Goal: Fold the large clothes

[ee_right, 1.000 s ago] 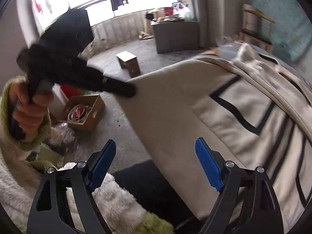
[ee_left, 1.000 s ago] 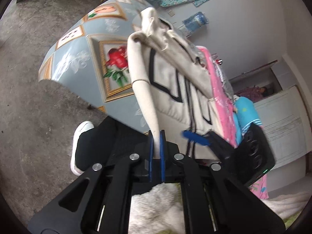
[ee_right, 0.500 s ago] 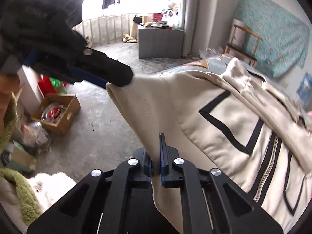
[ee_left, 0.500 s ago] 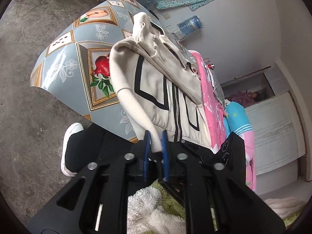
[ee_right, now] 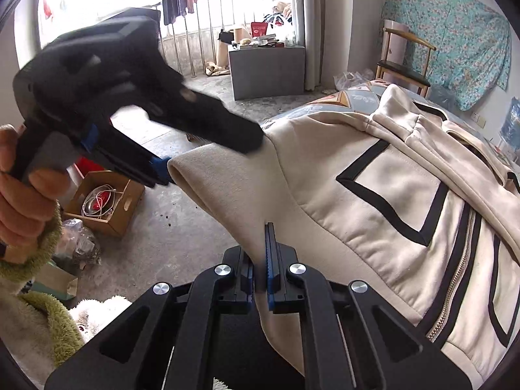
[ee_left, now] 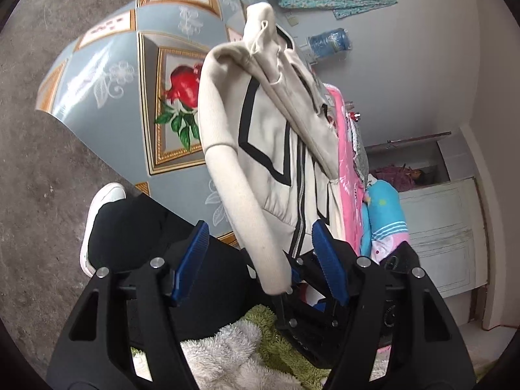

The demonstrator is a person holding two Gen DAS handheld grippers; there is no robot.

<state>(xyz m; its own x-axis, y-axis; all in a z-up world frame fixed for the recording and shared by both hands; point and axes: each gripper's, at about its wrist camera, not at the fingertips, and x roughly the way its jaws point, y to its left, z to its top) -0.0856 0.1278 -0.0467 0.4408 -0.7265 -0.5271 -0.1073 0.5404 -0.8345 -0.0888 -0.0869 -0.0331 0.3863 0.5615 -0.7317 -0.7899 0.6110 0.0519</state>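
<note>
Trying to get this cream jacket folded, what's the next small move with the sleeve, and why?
Probably carry the sleeve across the jacket front with the right claw, which is shut on it. The left claw has just been opening, its pads clear of the sleeve between them.

Bench far-left corner: the patterned cloth (ee_left: 107,74) lies bare, open to a pass from the floor side.
Bench middle: the cream jacket (ee_right: 373,201) covers it, its hood bunched up toward the far edge.
Bench near edge: the jacket's sleeve (ee_left: 247,214) hangs across it, between the parted blue pads of the left hand-held gripper (ee_left: 260,256), touching neither.
Right hand-held gripper (ee_right: 260,260): pinched on the sleeve fabric, blocking that stretch of the near edge.
Bench right edge: pink and blue bedding (ee_left: 383,208) piles against the jacket.
Floor left of bench: mostly bare concrete; a cardboard box (ee_right: 104,201) stands well apart.
</note>
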